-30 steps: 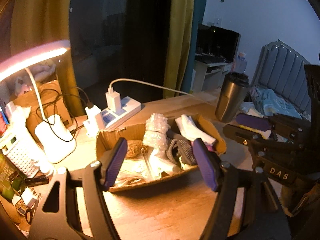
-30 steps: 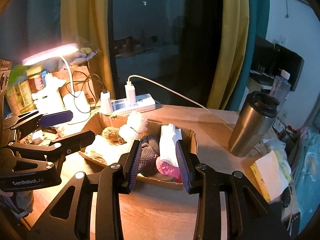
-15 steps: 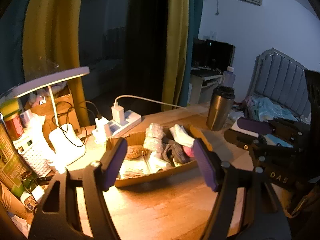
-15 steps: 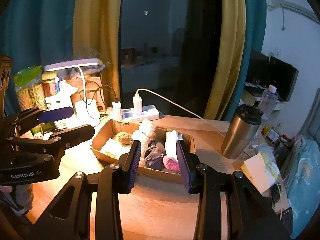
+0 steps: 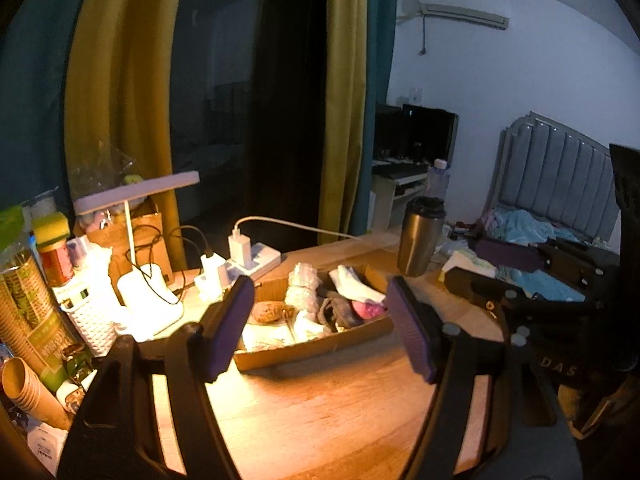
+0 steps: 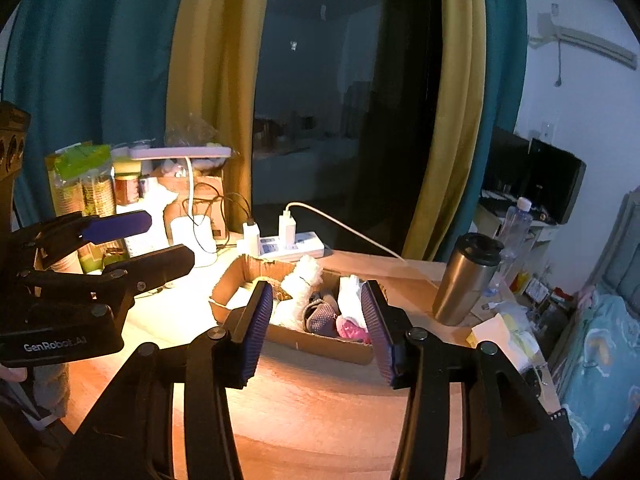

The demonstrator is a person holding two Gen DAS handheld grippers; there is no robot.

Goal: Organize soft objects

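I've got both grippers spread, empty, above desk's near edge. Cardboard tray [image 6: 320, 342] w/ soft items sits mid-desk, dead ahead, long axis left-right. Right gripper [image 6: 318, 330] looks nearer than left gripper [image 5: 320, 330], lined up on pink sock [image 6: 352, 328].

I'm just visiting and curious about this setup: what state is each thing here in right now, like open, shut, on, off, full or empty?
left gripper: open, holding nothing.
right gripper: open, holding nothing.
cardboard box: open-topped, filled with soft items.
desk lamp: switched on.
power strip: two chargers plugged in.
steel tumbler: upright, lid on.
water bottle: upright, capped.
curtains: drawn apart.
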